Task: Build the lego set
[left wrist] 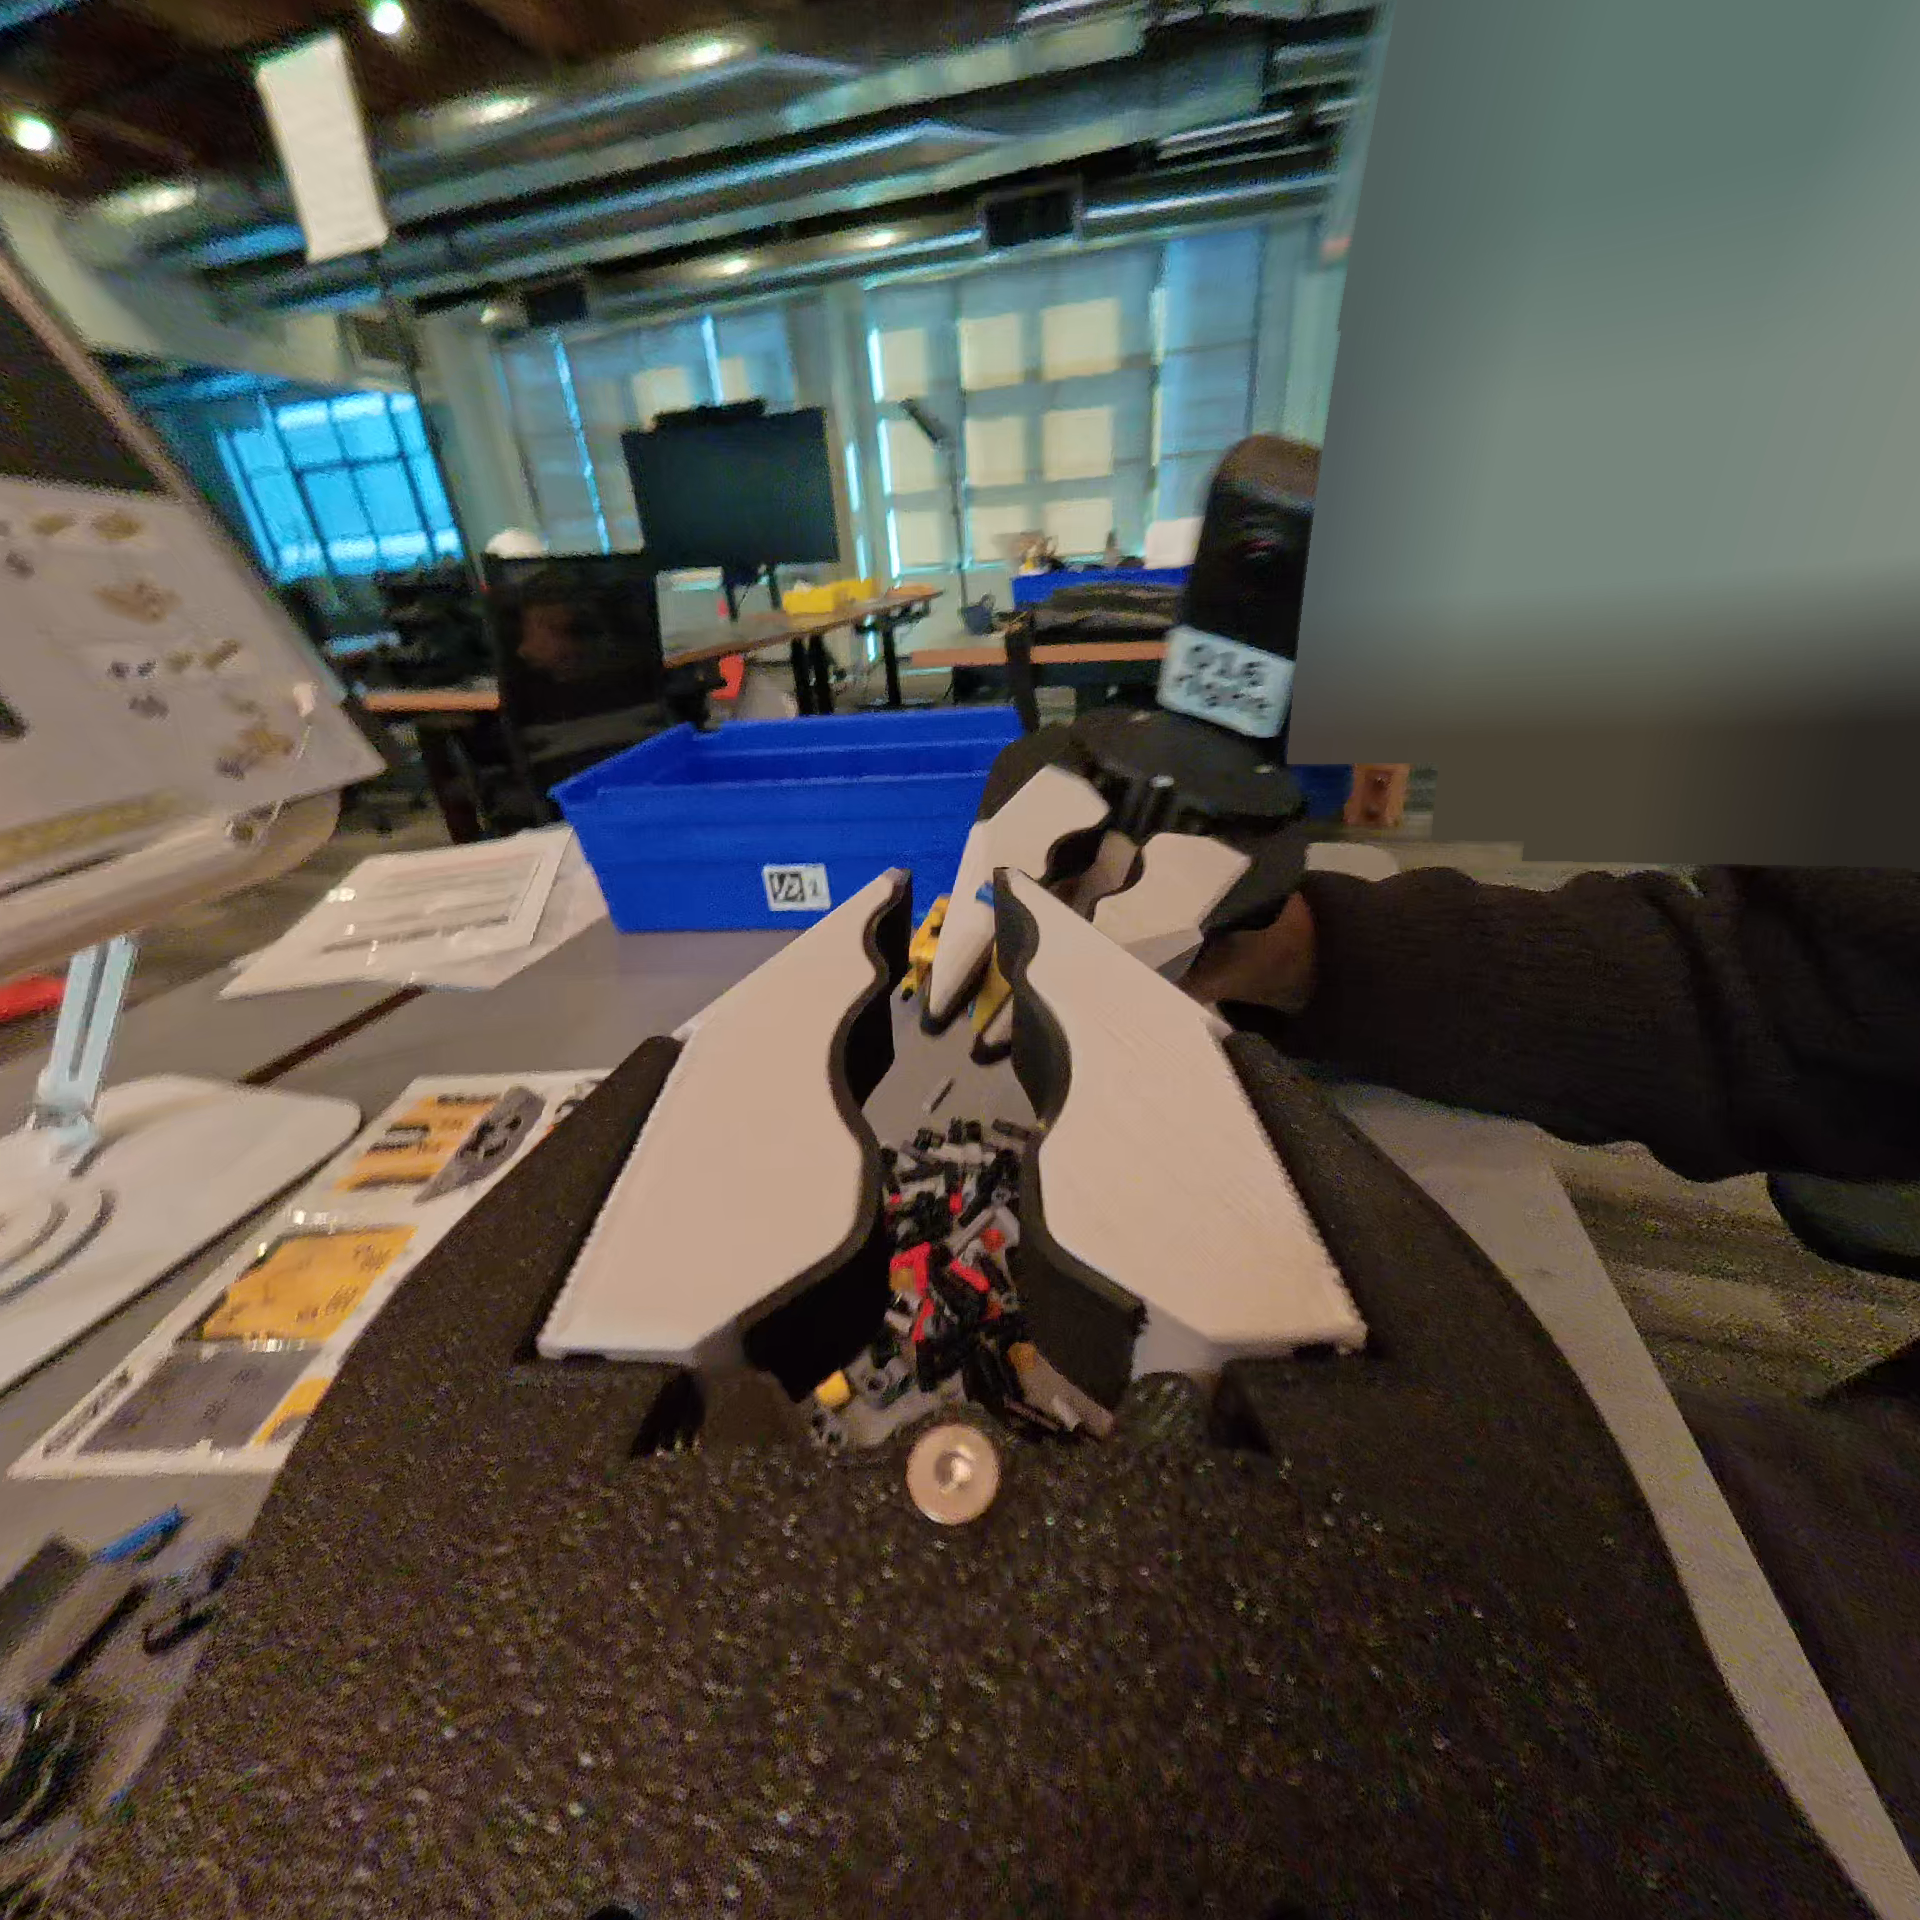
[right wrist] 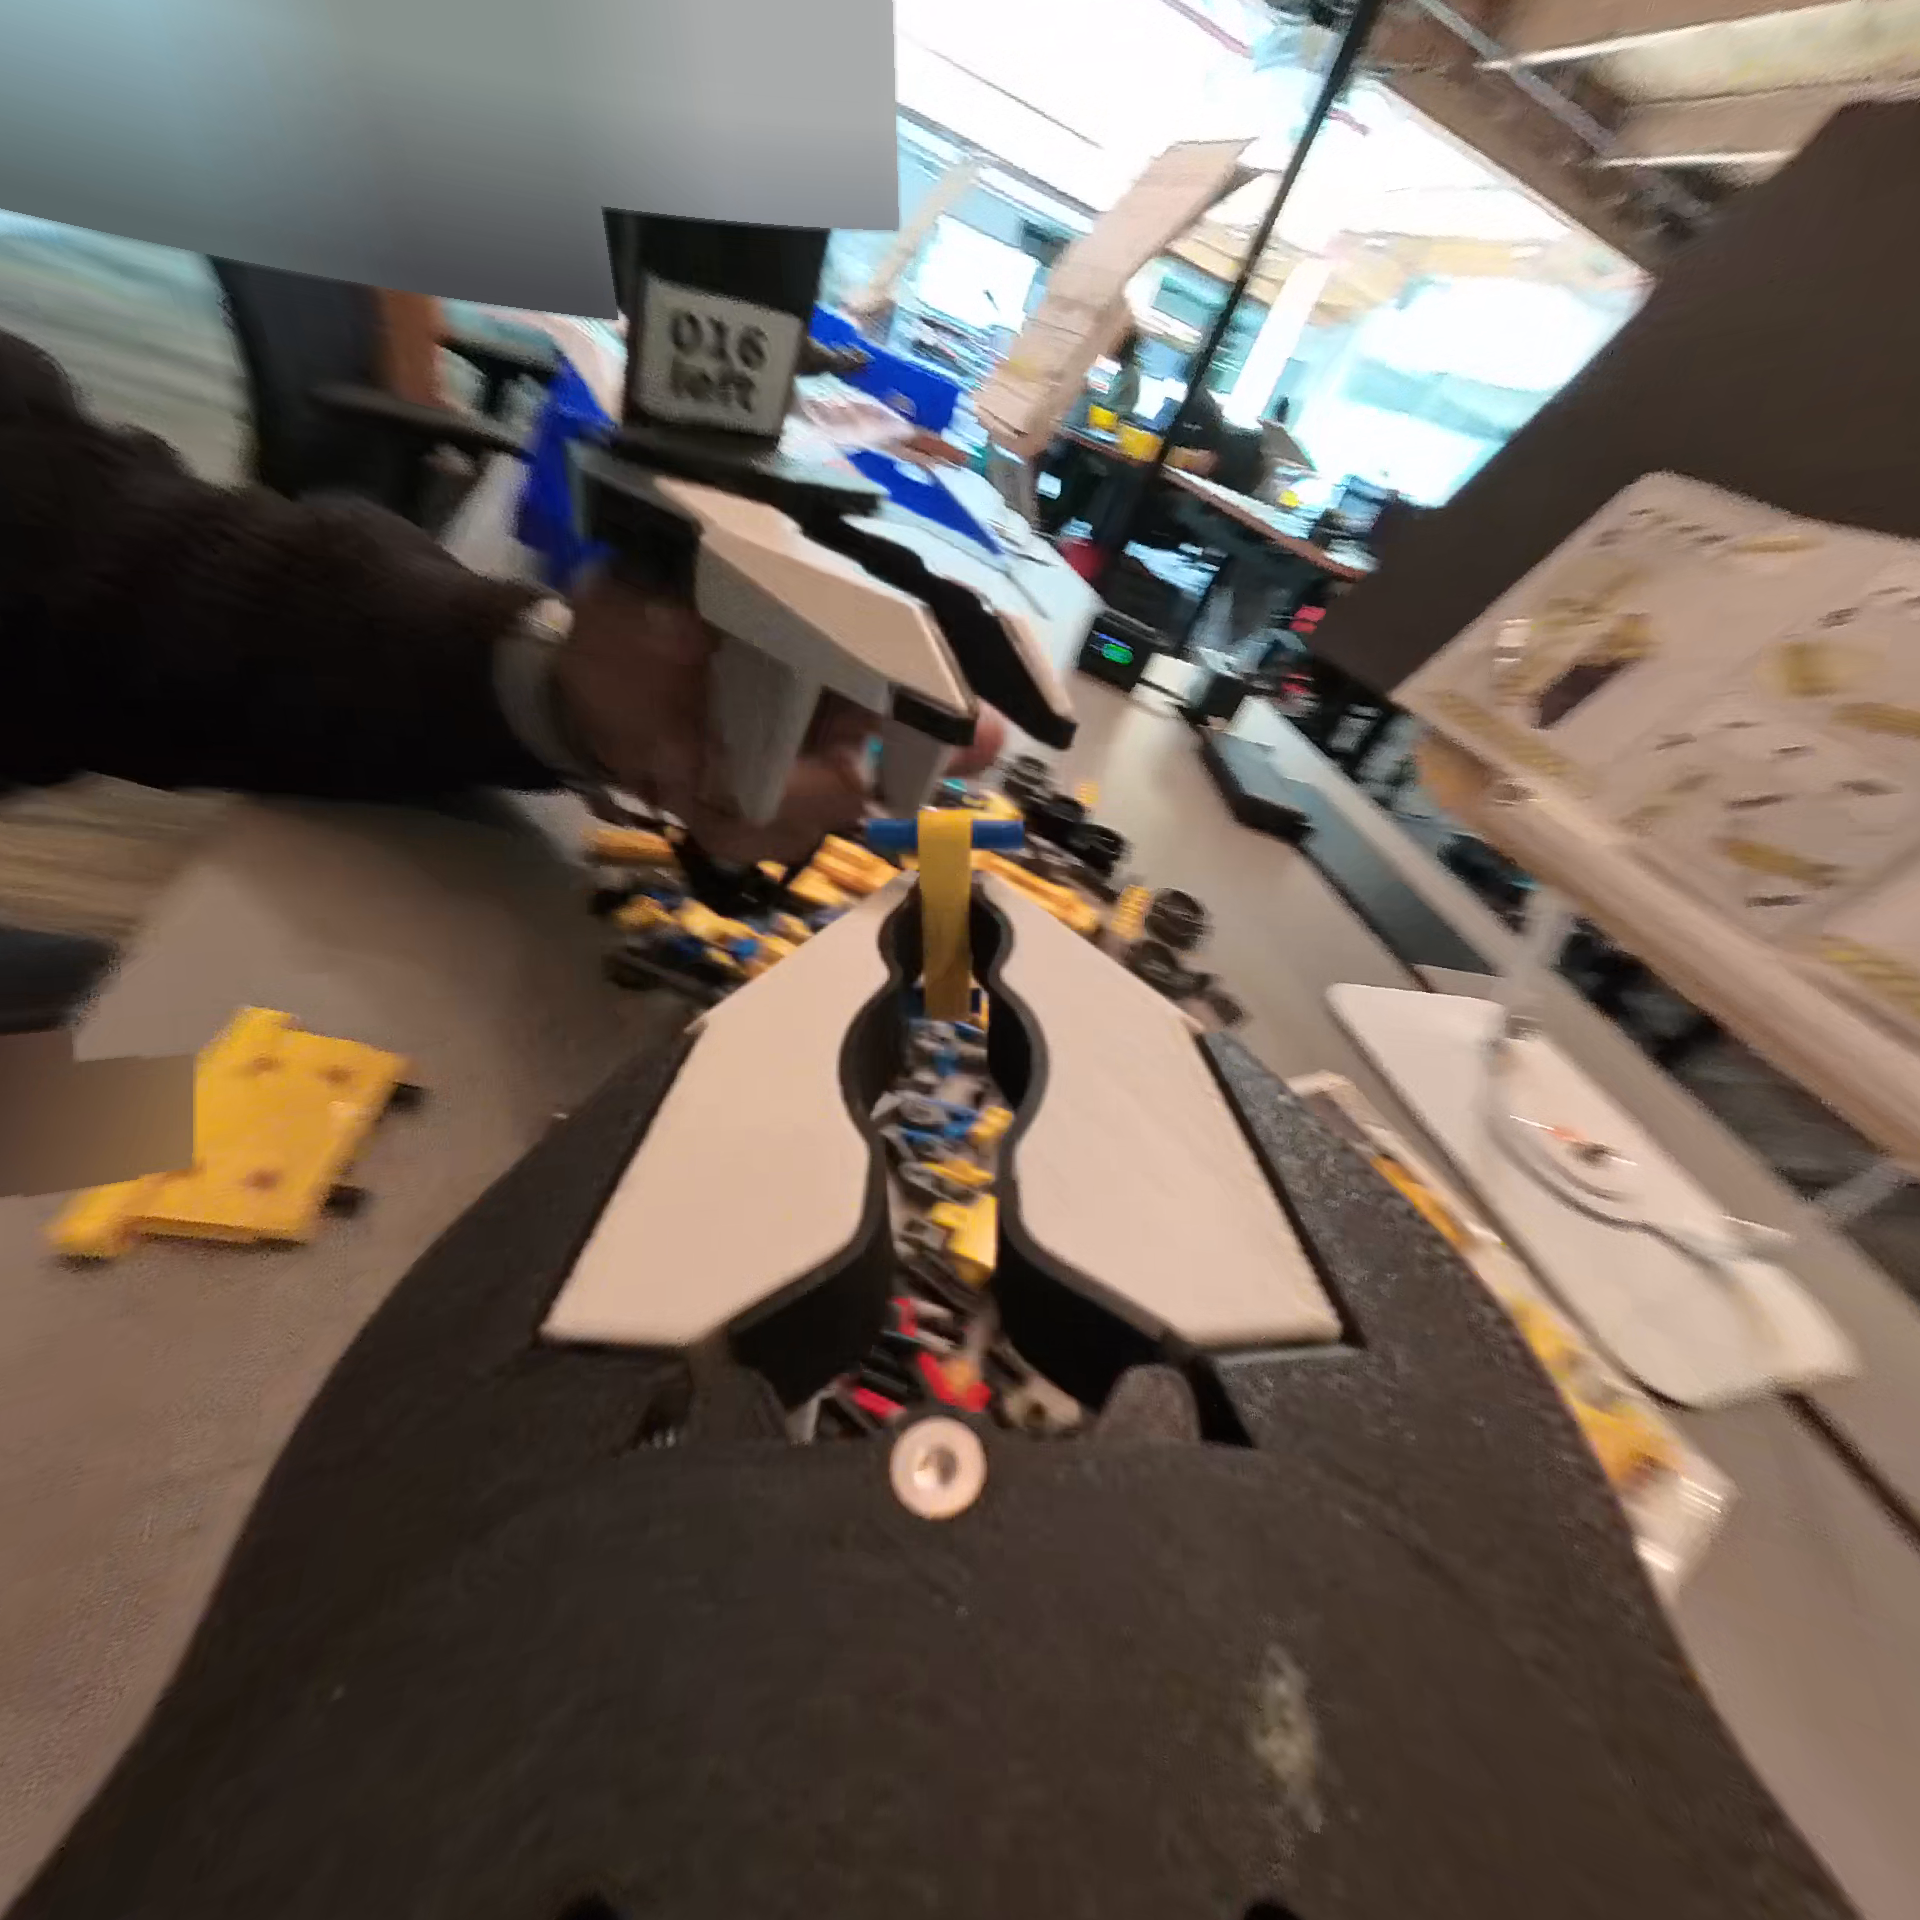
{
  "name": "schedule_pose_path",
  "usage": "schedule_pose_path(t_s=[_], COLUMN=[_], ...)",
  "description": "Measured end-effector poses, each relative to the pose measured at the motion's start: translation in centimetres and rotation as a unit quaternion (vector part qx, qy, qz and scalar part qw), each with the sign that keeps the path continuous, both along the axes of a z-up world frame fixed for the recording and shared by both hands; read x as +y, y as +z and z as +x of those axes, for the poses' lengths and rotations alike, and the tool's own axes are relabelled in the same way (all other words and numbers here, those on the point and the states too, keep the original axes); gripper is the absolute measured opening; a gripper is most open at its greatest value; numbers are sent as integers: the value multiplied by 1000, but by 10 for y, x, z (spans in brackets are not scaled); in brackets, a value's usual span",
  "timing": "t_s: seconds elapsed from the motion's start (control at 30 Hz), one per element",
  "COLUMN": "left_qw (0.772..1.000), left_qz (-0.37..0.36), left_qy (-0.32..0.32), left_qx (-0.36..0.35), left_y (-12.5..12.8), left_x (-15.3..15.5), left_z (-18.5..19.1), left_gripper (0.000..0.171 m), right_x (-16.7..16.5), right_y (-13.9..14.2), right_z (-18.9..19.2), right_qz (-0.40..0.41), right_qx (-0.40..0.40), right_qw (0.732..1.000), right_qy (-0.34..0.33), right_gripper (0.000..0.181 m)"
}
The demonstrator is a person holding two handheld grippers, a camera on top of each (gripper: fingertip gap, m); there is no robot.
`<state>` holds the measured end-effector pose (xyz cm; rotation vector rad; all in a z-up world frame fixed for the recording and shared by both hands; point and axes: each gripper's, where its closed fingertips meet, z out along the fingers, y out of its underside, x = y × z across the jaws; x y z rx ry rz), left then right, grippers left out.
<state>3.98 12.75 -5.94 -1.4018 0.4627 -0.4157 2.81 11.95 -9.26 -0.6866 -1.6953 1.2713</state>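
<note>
My right gripper (right wrist: 948, 894) is shut on a slim yellow beam (right wrist: 943, 935) with a blue pin (right wrist: 943, 831) across its far end. It holds the beam above a pile of yellow, blue and black building parts (right wrist: 821, 904). My left gripper (left wrist: 951, 894) is slightly open and empty, hovering over small black and red parts (left wrist: 945, 1247). Its tips point at the right gripper (left wrist: 971, 1023) and the yellow beam (left wrist: 994, 987) just beyond. In the right wrist view the left gripper (right wrist: 1013, 722) hangs just above and behind the held beam.
A yellow part-built assembly (right wrist: 239, 1143) lies at the left. Black wheels (right wrist: 1174, 914) lie to the right of the pile. An instruction sheet on a white stand (left wrist: 135, 644) is at the left, a booklet (left wrist: 291, 1278) beside it. A blue bin (left wrist: 790, 810) stands behind. Both grippers' tips are close together, under 4 cm apart.
</note>
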Motion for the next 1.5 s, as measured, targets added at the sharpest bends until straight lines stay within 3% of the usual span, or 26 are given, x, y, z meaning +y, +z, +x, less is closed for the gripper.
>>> schedule_pose_path(t_s=[0.13, 0.23, 0.3, 0.47, 0.53, 0.67, 0.77, 0.97, 1.1, 1.23, 1.5], left_qw=[997, 993, 992, 986, 985, 983, 974, 917, 908, 915, 911], left_qz=[-74, -115, -126, -164, -170, -171, -167, -180, -189, -193, -192], left_qy=[-16, -13, 24, 25, 26, 30, 9, -86, -123, -130, -153], left_qx=[-29, -16, -7, -20, -32, -66, -151, -344, -354, -329, -332], left_y=[-18, -35, -43, -55, -54, -47, -32, -10, -7, -8, -5], left_x=[10, 17, 25, 30, 31, 32, 30, 22, 17, 15, 12], left_z=[-1, 5, -1, -4, -7, -14, -25, -46, -42, -35, -31], left_gripper=[25, 31, 31, 21, 7, 6, 6, 6, 6, 6, 6], right_x=[27, 34, 35, 38, 42, 41, 42, 42, 29, 27, 17], right_y=[-7, -18, -26, -37, -38, -25, -5, 6, 18, 24, 18], right_z=[-10, -14, -16, -19, -21, -19, -15, -13, -6, 0, 3], right_qz=[101, 134, 168, 248, 246, 221, 196, 181, 168, 178, 182], right_qx=[9, -12, -22, -25, -27, 11, 72, 115, 156, 172, 161], right_qw=[989, 982, 976, 954, 953, 959, 960, 958, 959, 956, 963], right_qy=[-105, -131, -139, -164, -176, -176, -187, -191, -165, -155, -120], right_gripper=[7, 7, 7, 8, 10, 10, 36, 48, 45, 26, 23])
